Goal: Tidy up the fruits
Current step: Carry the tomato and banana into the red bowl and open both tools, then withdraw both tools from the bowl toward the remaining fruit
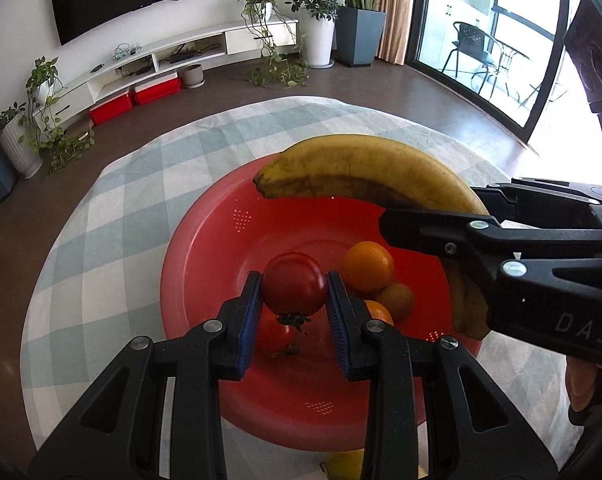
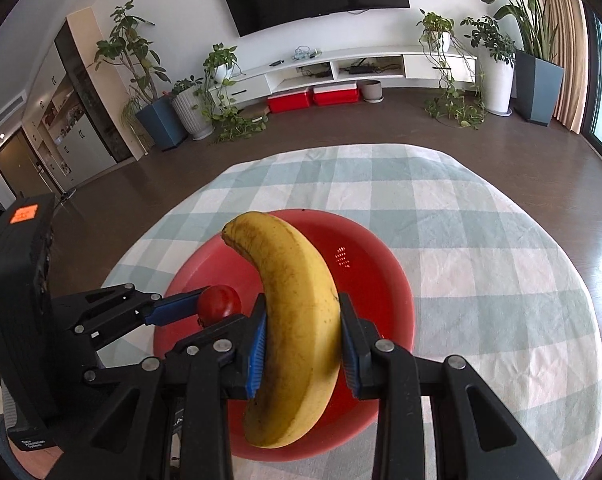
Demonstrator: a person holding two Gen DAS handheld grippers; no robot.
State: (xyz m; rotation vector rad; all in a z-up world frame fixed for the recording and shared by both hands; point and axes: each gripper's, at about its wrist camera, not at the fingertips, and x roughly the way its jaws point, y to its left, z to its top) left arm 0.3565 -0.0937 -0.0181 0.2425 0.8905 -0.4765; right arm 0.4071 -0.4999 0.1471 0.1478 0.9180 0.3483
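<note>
Here my right gripper [image 2: 303,344] clamps the banana [image 2: 297,328] lengthwise above the red bowl [image 1: 205,248], while my left gripper [image 1: 293,304] holds a tomato [image 1: 293,289] over its centre.

Table [image 2: 481,240]: covered by pale green-and-white checked cloth [image 1: 113,240], rumpled at far edge. Red perforated bowl [image 1: 205,248] sits directly on cloth, near-centre. Yellow item [image 1: 347,465] on cloth at bowl's near rim, mostly hidden. Brown floor [image 2: 341,120] beyond.
</note>
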